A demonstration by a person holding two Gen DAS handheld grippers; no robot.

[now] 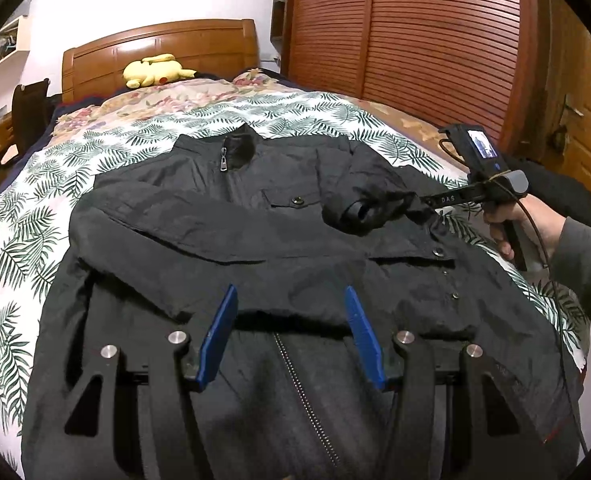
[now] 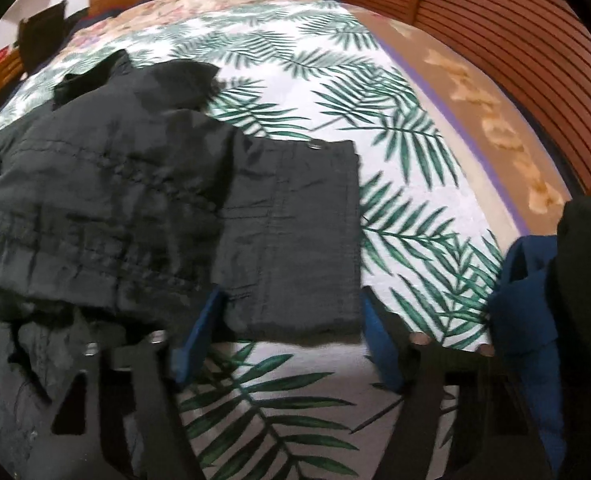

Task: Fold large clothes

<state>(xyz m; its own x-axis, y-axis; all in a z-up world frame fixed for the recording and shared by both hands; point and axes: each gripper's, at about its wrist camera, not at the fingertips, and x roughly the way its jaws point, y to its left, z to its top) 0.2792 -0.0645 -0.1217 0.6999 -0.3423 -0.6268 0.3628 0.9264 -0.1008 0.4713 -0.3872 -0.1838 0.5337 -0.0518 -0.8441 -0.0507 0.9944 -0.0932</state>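
Note:
A black jacket [image 1: 255, 240] lies face up on the bed, collar toward the headboard, with one sleeve folded across the chest. My left gripper [image 1: 290, 290] hovers open over the lower front near the zipper, nothing between its blue fingers [image 1: 225, 320]. My right gripper [image 1: 413, 204], held by a hand [image 1: 535, 224], is at the jacket's right side. It is shut on the other sleeve's cuff [image 1: 359, 214], which is lifted and bulges into a tube. In the right wrist view the cuff [image 2: 295, 232] spans the gap of the right gripper [image 2: 292, 296], both pads against its edges, with the jacket's body [image 2: 95, 200] to the left.
The bed has a palm-leaf sheet [image 1: 27, 248] and a wooden headboard [image 1: 159, 46] with a yellow plush toy [image 1: 155, 70]. A slatted wooden wardrobe [image 1: 415, 40] stands close on the right. A blue cloth [image 2: 523, 300] hangs at the right wrist view's right edge.

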